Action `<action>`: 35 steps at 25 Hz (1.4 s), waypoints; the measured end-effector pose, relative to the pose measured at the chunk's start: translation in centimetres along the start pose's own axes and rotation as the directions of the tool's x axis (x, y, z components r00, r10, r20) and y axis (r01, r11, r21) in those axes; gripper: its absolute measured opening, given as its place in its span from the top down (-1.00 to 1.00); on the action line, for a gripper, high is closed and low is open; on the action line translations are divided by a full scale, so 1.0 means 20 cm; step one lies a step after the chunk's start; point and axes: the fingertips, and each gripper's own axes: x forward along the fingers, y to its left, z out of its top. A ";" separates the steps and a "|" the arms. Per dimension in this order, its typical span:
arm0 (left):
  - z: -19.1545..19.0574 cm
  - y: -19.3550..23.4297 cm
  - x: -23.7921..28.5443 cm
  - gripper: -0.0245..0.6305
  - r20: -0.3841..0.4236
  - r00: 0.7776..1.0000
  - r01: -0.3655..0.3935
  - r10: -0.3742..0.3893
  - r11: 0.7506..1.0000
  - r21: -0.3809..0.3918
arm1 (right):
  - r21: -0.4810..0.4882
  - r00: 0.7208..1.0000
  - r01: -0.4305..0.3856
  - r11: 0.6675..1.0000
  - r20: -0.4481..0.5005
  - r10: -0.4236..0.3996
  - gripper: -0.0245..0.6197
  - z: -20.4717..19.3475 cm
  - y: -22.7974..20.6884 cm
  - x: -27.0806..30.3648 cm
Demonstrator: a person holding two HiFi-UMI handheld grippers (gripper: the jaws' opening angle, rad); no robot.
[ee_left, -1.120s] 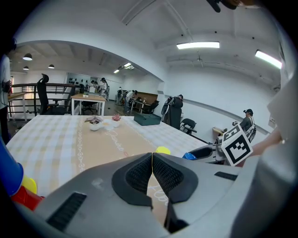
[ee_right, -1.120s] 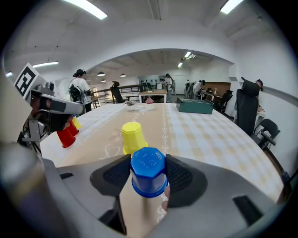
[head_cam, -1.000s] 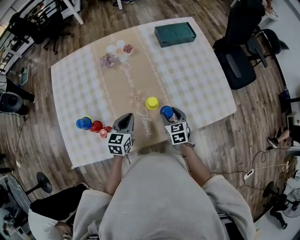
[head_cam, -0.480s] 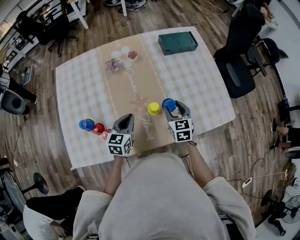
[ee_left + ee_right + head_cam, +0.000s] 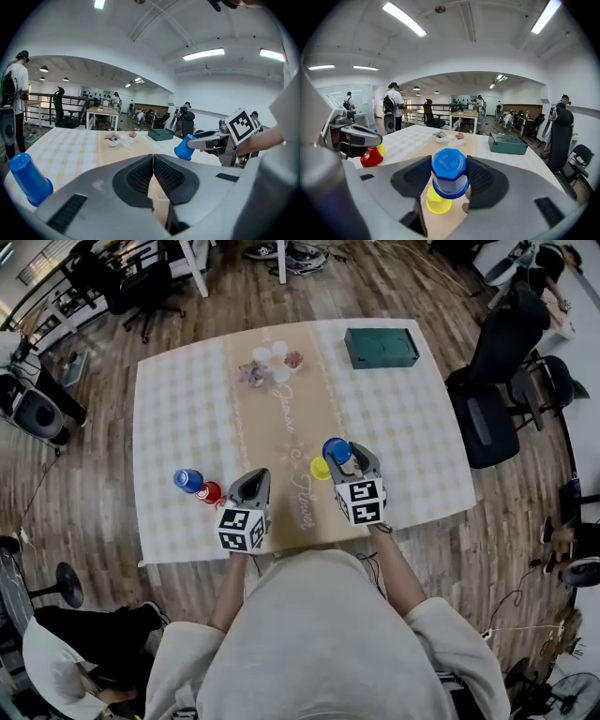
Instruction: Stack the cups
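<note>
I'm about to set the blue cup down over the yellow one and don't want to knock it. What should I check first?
1. Grip: right gripper clamps the blue cup, upside down. Ok.
2. Target: yellow cup stands upside down on the table. Ok.
3. Alignment: the yellow cup sits a little left of the blue cup in both views. Not ok.
4. Left gripper: shut, empty, apart from the yellow cup. Ok.
5. Second blue cup and red cup: well off to the left. Ok.
</note>
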 end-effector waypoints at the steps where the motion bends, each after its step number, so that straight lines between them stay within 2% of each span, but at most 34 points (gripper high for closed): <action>1: 0.00 0.03 -0.02 0.88 0.008 1.000 -0.017 0.017 1.000 -0.005 | -0.012 1.000 -0.019 1.000 0.003 0.019 0.20 0.02 0.04 0.02; 8: -0.01 0.22 -0.23 0.88 0.050 0.986 -0.158 0.161 0.986 -0.062 | -0.100 0.986 -0.161 0.982 0.012 0.163 0.20 0.14 0.33 0.16; 15: -0.08 0.37 -0.46 0.88 0.067 0.953 -0.285 0.295 0.951 -0.123 | -0.170 0.954 -0.297 0.940 -0.003 0.301 0.20 0.20 0.64 0.26; 22: -0.16 0.49 -0.70 0.88 0.066 0.902 -0.409 0.427 0.894 -0.183 | -0.235 0.903 -0.424 0.875 -0.035 0.428 0.20 0.22 0.94 0.31; 26: -0.21 0.53 -0.83 0.88 0.062 0.866 -0.474 0.497 0.853 -0.217 | -0.273 0.863 -0.497 0.824 -0.059 0.501 0.20 0.22 1.12 0.33; 35: -0.30 0.58 -1.04 0.88 0.048 0.793 -0.575 0.608 0.772 -0.272 | -0.333 0.785 -0.606 0.723 -0.104 0.610 0.20 0.20 1.41 0.33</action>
